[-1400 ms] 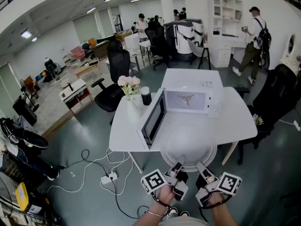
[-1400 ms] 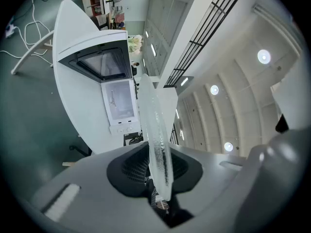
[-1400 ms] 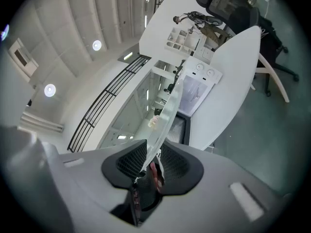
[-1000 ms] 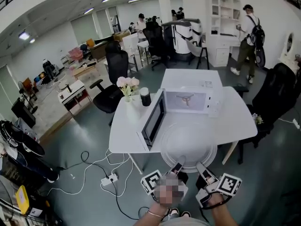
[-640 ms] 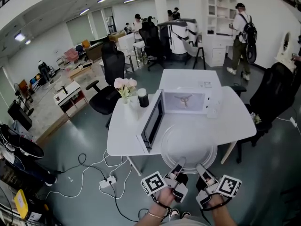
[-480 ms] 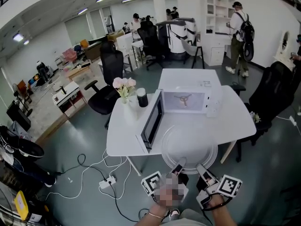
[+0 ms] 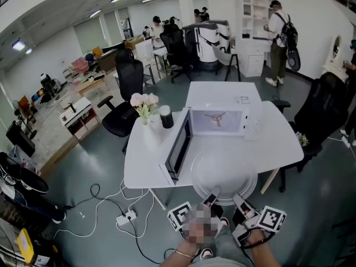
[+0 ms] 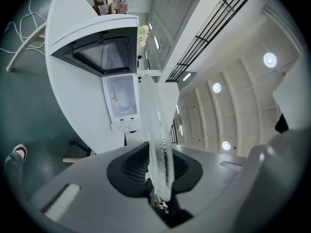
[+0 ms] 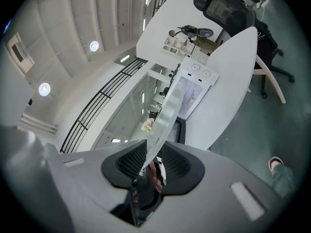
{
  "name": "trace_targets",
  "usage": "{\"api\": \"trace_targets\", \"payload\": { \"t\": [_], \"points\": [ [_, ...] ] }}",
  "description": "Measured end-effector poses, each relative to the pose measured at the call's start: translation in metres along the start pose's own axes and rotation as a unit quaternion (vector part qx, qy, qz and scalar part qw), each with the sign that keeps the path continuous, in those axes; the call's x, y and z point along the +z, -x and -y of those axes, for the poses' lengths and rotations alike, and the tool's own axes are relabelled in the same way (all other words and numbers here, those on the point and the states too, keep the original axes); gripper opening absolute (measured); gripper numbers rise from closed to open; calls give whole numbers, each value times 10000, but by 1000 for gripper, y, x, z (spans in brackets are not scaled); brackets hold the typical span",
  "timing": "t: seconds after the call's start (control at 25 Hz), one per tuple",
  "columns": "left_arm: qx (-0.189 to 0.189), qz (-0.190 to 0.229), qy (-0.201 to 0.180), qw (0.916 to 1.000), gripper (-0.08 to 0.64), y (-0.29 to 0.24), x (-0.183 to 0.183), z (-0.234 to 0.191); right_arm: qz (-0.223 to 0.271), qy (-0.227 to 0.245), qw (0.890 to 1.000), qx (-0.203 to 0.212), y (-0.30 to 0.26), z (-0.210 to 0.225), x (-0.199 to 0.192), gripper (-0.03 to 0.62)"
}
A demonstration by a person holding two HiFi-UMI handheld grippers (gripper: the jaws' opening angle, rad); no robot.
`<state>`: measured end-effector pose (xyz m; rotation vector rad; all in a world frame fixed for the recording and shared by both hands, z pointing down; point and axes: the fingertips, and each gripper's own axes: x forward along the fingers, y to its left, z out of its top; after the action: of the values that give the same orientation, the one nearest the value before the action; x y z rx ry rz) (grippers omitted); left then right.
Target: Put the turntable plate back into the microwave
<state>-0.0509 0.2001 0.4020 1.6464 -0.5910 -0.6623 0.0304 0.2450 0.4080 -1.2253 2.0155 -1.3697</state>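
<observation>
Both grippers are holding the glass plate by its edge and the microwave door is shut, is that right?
Not quite. The microwave door stands open, swung out to the left, as the head view shows. The left gripper and right gripper do both hold the glass plate by its near edge.

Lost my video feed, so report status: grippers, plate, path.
Left gripper and right gripper both shut on turntable plate, near rim. Plate outside, in front of microwave. Door open; nothing seen blocking.
</observation>
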Motion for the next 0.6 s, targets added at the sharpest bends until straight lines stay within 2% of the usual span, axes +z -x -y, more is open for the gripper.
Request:
{"api": "trace_targets", "payload": {
  "t": [0.2,0.32,0.36,0.48,0.6],
  "points": [
    [-41,24,-105,9999,43,-25,16,-7,-18,-216,9996,-152,-18,16,17,101],
    [21,75,8,10000,43,-45,24,-12,-9,-146,9996,235,-38,13,36,101],
    [24,93,13,10000,43,-52,28,-14,-26,-176,9996,236,-43,15,41,101],
    [44,139,-38,9999,43,-74,41,-18,-140,-332,9992,-166,-56,34,56,101],
    [23,179,-181,9997,43,-97,54,-24,-219,-253,9994,131,-78,33,77,101]
  ]
}}
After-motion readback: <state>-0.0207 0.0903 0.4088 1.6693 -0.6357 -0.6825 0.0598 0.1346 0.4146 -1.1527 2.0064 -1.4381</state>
